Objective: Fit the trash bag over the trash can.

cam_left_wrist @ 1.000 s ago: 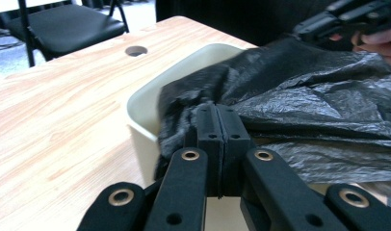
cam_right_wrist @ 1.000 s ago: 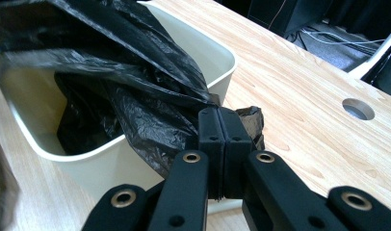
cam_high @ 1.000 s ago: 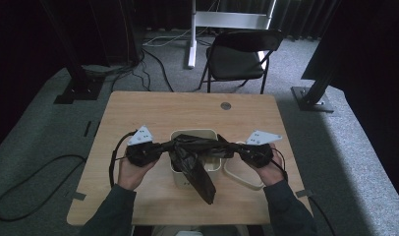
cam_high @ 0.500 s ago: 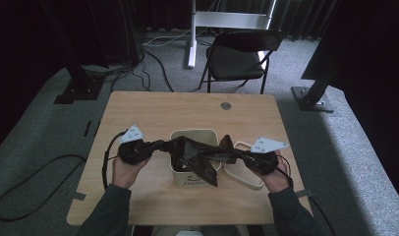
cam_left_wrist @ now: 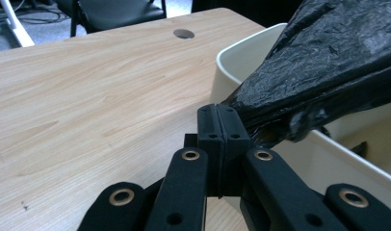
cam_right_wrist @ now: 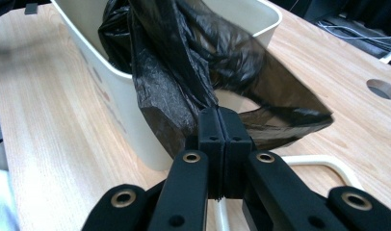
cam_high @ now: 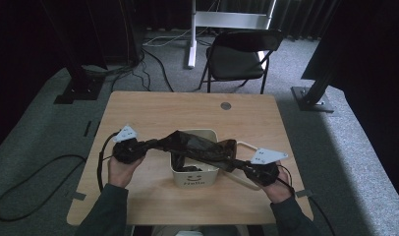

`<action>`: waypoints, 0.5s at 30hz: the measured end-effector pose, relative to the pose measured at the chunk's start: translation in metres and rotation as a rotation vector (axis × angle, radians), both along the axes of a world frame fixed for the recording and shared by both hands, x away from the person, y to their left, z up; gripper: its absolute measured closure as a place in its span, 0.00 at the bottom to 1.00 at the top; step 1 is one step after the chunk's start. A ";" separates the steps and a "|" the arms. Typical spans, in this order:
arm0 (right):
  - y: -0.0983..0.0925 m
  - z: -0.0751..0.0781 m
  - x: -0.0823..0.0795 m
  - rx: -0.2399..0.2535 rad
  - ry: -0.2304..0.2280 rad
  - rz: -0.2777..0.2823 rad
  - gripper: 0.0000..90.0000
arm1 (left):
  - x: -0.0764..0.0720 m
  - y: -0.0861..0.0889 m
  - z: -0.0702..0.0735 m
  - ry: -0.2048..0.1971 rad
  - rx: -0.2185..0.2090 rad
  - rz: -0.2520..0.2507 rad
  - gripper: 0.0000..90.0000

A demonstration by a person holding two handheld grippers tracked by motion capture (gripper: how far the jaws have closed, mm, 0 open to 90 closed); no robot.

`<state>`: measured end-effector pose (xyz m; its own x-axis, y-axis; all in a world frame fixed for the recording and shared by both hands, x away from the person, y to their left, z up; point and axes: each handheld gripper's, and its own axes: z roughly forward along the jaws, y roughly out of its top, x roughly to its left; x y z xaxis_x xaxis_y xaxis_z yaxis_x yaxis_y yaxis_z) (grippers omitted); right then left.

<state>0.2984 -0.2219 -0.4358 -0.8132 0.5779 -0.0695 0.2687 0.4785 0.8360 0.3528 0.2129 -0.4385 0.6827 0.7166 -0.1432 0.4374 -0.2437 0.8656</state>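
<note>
In the middle of the high view we see a black plastic bag stretched across the top of a cream bin, part of it hanging down inside the bin. The bin stands near the centre of the wooden counter, a little toward the lower edge of the frame.

Our left gripper sits at the left of that view, its fingers clamped together on the left end of the bag. In the left gripper view the two black fingers meet flat against each other, and the crinkled bag runs off from them to the upper right, over the bin's rim.

Our right gripper lies at the lower right of the bin, its fingers likewise pressed shut on the bag's other end. In the right gripper view the fingers pinch a fold of the bag, which rises from them toward the top of the frame and into the bin.

A cream loop lies on the counter just beside the bin's right side. Beyond the counter, at the top of the high view, stands a dark folding chair on the grey floor.
</note>
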 end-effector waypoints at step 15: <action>0.027 -0.007 -0.009 0.015 0.034 0.097 1.00 | 0.002 -0.007 -0.008 0.024 0.012 -0.010 1.00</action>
<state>0.2891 -0.1948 -0.4432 -0.8673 0.4968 -0.0330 0.2499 0.4916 0.8342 0.3546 0.2059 -0.4469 0.6863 0.7114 -0.1510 0.4551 -0.2581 0.8522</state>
